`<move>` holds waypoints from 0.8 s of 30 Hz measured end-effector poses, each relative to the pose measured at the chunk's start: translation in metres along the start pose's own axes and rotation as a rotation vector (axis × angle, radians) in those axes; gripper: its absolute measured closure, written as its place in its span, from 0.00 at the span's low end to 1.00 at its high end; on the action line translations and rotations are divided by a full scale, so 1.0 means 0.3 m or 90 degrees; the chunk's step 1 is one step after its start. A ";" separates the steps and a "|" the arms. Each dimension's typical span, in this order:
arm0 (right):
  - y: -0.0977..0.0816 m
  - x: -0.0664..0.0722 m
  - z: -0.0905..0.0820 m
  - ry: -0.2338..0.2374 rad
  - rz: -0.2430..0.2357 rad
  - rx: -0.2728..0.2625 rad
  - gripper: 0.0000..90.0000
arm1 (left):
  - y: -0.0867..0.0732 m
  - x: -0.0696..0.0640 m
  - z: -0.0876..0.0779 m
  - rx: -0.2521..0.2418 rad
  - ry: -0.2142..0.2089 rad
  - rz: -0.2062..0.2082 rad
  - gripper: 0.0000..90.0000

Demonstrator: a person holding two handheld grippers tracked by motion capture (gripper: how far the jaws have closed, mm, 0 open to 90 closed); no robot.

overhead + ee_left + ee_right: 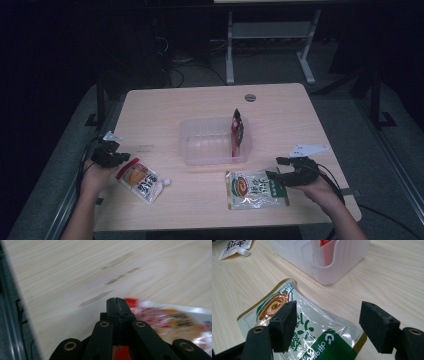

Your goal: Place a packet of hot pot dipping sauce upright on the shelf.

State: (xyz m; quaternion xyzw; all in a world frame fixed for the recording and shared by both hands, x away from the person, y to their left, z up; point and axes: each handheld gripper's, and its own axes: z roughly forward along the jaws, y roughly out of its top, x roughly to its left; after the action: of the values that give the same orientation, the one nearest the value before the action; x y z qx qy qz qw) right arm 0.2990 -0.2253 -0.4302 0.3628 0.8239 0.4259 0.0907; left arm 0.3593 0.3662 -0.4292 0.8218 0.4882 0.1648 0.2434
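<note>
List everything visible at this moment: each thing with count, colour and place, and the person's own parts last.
Light wooden table: one, centre.
Clear plastic bin: one, mid-table.
Red packet: one, upright in bin's right end.
Green-and-white flat pouch: one, front right, under right gripper.
Red-and-white spouted pouch: one, front left.
White metal frame: one, floor behind table.
Left gripper: black, shut, at spouted pouch's edge.
Right gripper: black, open over green pouch.

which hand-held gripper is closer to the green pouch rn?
Right. The right hand-held gripper sits open at the green pouch's right edge; the left hand-held gripper, shut, is across the table by the red-topped spout pouch.
</note>
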 end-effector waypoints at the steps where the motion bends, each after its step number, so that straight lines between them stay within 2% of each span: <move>1: 0.000 0.000 0.000 0.000 0.000 0.000 0.33 | 0.000 0.000 0.000 0.000 0.000 0.000 1.00; 2: 0.002 0.001 0.001 0.000 0.001 0.002 0.33 | -0.019 0.025 0.012 0.005 -0.001 -0.022 1.00; 4: 0.002 0.002 0.001 -0.001 -0.002 0.004 0.33 | -0.034 0.032 0.021 0.019 -0.012 -0.026 1.00; 5: 0.002 0.002 0.001 -0.001 -0.002 0.004 0.33 | -0.034 0.032 0.021 0.019 -0.012 -0.026 1.00; 7: 0.002 0.003 -0.002 -0.002 -0.002 -0.002 0.33 | -0.053 0.023 0.014 0.044 -0.022 -0.016 1.00; 9: 0.003 0.001 -0.002 -0.003 -0.002 -0.001 0.33 | -0.060 0.020 0.007 0.044 -0.023 -0.016 1.00; 13: 0.003 0.001 0.004 -0.003 -0.004 0.002 0.33 | -0.081 0.006 -0.007 0.048 -0.052 -0.021 1.00; 17: 0.005 0.002 0.005 -0.002 -0.010 0.000 0.33 | -0.073 -0.016 0.000 0.049 -0.073 -0.007 1.00; 18: 0.005 0.003 0.004 -0.001 -0.006 -0.002 0.33 | -0.065 -0.040 0.004 0.048 -0.094 -0.002 1.00; 19: 0.005 0.003 0.004 -0.001 -0.006 -0.002 0.33 | -0.065 -0.040 0.004 0.048 -0.094 -0.002 1.00; 21: 0.004 0.001 0.001 -0.005 -0.002 -0.003 0.33 | -0.057 -0.069 0.006 0.049 -0.110 0.007 1.00; 23: 0.004 0.000 0.000 -0.004 -0.001 -0.001 0.33 | -0.060 -0.102 0.005 0.053 -0.123 0.015 1.00; 24: 0.003 0.000 -0.003 -0.004 -0.001 -0.002 0.33 | -0.070 -0.134 0.001 0.058 -0.136 0.020 1.00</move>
State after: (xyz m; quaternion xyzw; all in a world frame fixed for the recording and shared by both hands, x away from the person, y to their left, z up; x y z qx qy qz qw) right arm 0.2992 -0.2254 -0.4289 0.3631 0.8233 0.4258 0.0946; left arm 0.3253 0.3391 -0.4425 0.8525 0.4532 0.0577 0.2541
